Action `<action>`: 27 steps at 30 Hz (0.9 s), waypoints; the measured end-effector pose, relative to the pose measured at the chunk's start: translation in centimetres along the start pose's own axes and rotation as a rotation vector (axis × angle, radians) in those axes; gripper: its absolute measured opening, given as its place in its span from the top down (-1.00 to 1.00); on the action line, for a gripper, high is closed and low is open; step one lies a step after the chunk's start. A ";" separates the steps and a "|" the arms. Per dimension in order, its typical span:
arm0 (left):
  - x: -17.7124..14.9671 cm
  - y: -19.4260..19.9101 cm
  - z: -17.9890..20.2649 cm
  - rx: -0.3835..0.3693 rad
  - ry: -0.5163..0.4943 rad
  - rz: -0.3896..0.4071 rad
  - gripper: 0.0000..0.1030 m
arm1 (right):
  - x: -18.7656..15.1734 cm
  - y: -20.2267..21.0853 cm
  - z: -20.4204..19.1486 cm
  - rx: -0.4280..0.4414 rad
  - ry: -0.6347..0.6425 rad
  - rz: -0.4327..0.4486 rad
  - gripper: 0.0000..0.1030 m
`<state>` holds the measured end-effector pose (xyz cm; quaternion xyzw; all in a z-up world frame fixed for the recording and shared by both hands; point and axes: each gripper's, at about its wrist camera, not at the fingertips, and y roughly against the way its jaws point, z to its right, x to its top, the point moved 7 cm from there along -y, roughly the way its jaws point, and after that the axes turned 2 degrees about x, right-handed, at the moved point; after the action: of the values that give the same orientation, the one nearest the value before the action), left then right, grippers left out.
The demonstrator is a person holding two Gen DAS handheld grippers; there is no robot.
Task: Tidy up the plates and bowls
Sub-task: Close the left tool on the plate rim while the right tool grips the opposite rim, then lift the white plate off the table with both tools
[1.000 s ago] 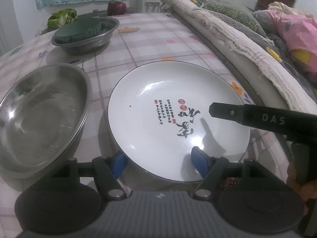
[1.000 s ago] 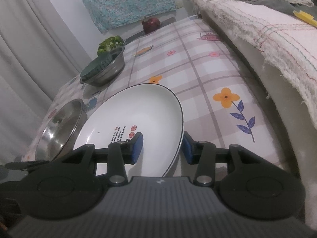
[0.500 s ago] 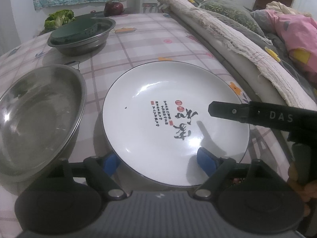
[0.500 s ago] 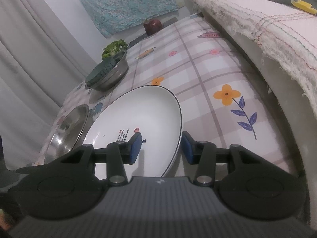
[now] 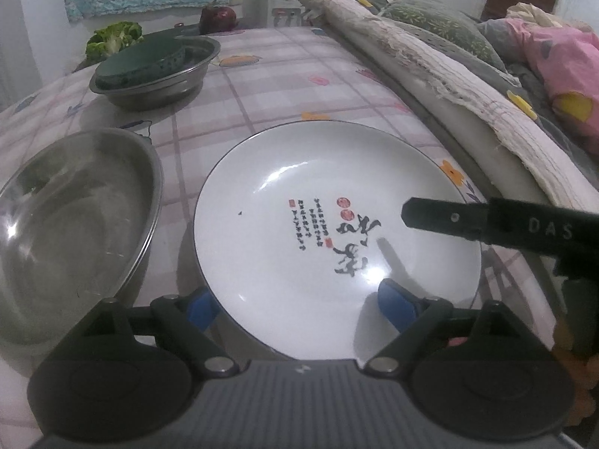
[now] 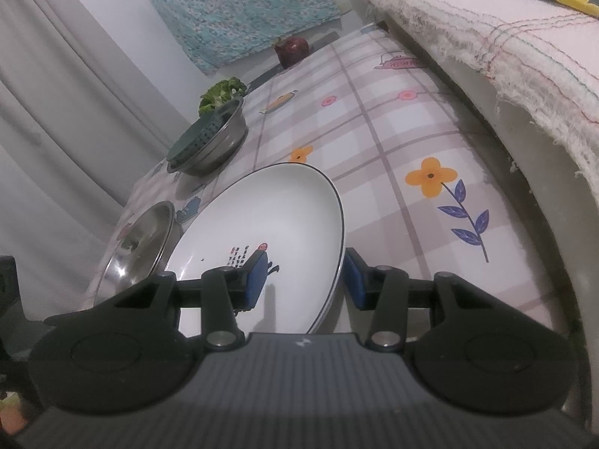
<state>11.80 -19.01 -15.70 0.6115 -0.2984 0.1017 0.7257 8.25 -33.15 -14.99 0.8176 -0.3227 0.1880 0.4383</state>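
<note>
A white plate (image 5: 329, 209) with black calligraphy and red seals lies on the checked tablecloth; it also shows in the right wrist view (image 6: 269, 224). My right gripper (image 6: 305, 278) straddles the plate's right rim, one finger over the plate and one outside, jaws apart, not clamped. Its finger (image 5: 468, 220) reaches over the plate in the left wrist view. My left gripper (image 5: 299, 307) is open at the plate's near edge, one pad on each side. An empty steel bowl (image 5: 63, 224) sits left of the plate. A second steel bowl (image 5: 157, 78) farther back holds a dark green strainer.
Broccoli (image 5: 112, 37) and a dark red fruit (image 5: 219, 18) lie at the table's far edge. A folded quilt (image 5: 430, 75) and bedding run along the table's right side. A curtain (image 6: 56, 112) hangs to the left.
The left gripper has opened wider and shifted slightly. The right gripper has kept its place astride the plate's rim and seems to have lifted that edge a little.
</note>
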 end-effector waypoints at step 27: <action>1.3 0.9 -1.1 0.061 -0.005 0.017 0.15 | 0.6 1.2 0.4 -0.136 0.178 0.027 0.41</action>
<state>12.71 -18.05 -14.36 0.6310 -0.3023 0.1153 0.7051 7.86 -34.24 -14.09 0.7615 -0.3055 0.2434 0.5172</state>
